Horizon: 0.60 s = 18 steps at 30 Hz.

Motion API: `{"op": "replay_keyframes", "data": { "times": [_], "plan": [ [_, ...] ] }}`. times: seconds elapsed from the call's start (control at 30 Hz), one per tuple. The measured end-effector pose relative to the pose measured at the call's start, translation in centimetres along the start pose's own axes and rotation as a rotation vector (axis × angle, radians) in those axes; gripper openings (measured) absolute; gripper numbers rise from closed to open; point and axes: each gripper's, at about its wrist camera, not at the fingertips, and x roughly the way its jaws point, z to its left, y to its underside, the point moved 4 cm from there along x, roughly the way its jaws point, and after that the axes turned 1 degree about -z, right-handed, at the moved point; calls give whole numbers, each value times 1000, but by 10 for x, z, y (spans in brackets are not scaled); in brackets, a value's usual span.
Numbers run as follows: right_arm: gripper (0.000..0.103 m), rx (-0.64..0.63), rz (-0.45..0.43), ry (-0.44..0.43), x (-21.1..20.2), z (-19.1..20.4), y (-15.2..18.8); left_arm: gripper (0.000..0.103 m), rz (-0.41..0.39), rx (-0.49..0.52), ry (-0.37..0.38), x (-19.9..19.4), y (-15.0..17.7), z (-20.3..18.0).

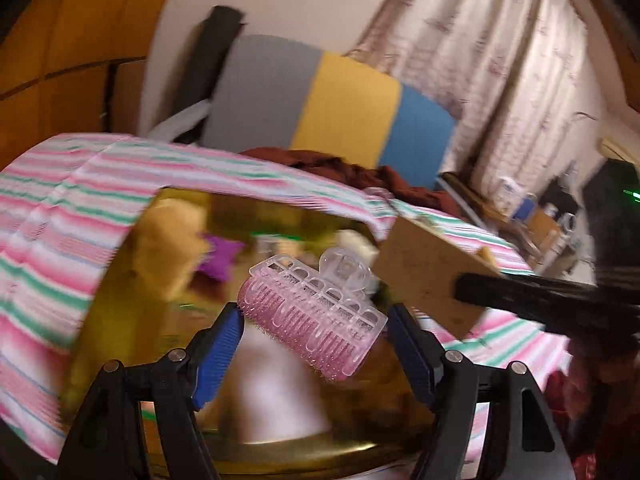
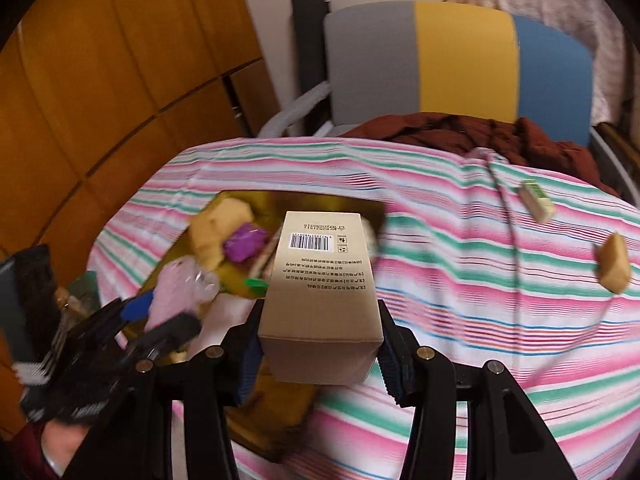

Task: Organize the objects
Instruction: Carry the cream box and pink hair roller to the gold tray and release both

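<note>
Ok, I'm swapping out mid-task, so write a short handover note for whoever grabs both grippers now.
Left gripper: shut on the pink hair roller, carried above the gold tray.
Right gripper: shut on the tan barcode box, at the tray's near edge.
Already in the tray: a yellow lump, a purple piece and some small blurred bits.
On the striped cloth, out to the right: a small pale box and a tan block.
Left: set down both held items, probably in the tray, then collect those two.
</note>
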Motion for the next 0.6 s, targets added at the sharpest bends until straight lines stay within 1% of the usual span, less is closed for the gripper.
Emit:
{"op": "replay_keyframes", "data": {
  "times": [0.03,0.17,0.3,0.37,0.43,0.5,0.6],
  "plan": [
    [51,-11,7,-10,4,9,0,75,5,-24,-23,1,0,14],
    [51,-41,34,-41,21,37,-1,75,10,-71,-89,0,2,47],
    [51,-49,58,-43,46,52,-7,75,31,-73,-135,1,7,62],
    [51,-39,84,-39,65,58,-11,75,47,-56,-172,4,9,67],
    [51,-13,114,-45,81,61,-13,75,62,-54,-184,4,10,72],
    [51,-8,147,-29,97,65,-16,75,72,-63,-209,5,9,77],
    [51,-34,153,5,114,72,-21,76,79,-75,-236,5,8,83]
  ]
}}
